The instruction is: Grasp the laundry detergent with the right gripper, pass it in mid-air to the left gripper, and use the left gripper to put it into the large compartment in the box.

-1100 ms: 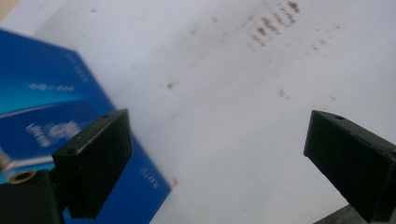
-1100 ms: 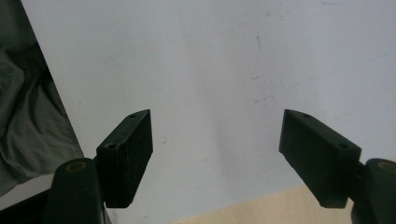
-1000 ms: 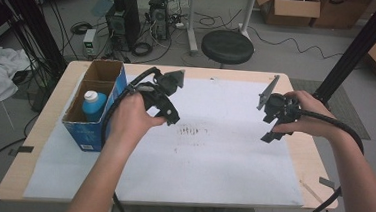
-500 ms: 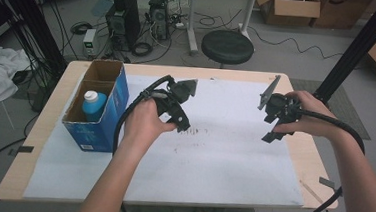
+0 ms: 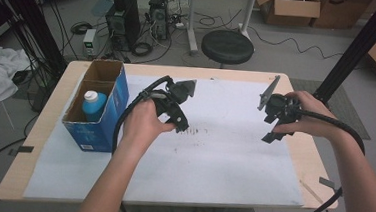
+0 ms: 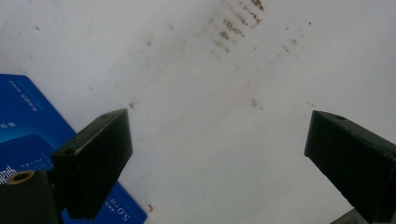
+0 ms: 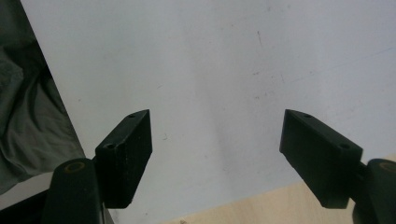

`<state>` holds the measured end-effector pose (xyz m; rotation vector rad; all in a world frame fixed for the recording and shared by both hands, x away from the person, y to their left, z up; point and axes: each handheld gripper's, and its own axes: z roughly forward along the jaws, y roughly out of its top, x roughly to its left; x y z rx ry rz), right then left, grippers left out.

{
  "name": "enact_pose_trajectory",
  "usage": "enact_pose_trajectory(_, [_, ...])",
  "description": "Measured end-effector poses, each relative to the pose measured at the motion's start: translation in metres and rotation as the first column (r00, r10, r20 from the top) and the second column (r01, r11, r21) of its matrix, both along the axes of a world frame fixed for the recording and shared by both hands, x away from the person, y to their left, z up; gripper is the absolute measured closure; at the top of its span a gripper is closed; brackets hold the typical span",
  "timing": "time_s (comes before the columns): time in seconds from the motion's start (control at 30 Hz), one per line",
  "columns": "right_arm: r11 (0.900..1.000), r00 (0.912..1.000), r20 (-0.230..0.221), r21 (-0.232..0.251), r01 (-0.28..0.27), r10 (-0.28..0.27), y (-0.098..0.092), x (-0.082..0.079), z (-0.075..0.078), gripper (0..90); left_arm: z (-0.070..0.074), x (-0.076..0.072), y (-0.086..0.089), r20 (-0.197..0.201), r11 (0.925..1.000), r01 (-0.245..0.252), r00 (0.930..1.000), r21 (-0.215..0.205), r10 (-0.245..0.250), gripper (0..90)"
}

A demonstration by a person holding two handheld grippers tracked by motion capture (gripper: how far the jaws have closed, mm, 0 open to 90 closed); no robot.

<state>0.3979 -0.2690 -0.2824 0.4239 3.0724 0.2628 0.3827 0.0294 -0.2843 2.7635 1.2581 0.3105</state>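
The table is a pale wooden top, most of it covered by a white sheet that carries a patch of small dark smudges near its middle. By the table's left edge, towards the far corner, stands an open blue cardboard box, and a blue bottle with a white cap stands upright inside its nearer compartment; the farther compartment looks empty.

The left gripper is held above the sheet just right of the box, near the smudges, its jaws standing wide with only bare sheet and the box's blue corner behind them. The right gripper hangs near the table's right edge, well apart from the box, jaws likewise wide and empty above the sheet's margin.

Judging from this, the work has hardly started: the bottle sits untouched in the box and neither gripper holds anything. Reaching in, gripping the bottle and lifting it out all seem left to do.
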Motion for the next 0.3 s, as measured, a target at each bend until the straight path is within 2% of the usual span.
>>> enact_pose_trajectory(0.3, [1.000, 1.0000, 0.002, 0.003, -0.002, 0.002, 0.0002, -0.0010, 0.0013, 25.6, -0.0014, 0.0004, -0.0003, -0.003, 1.0000, -0.004, 1.0000, 0.001, 0.004, 8.3])
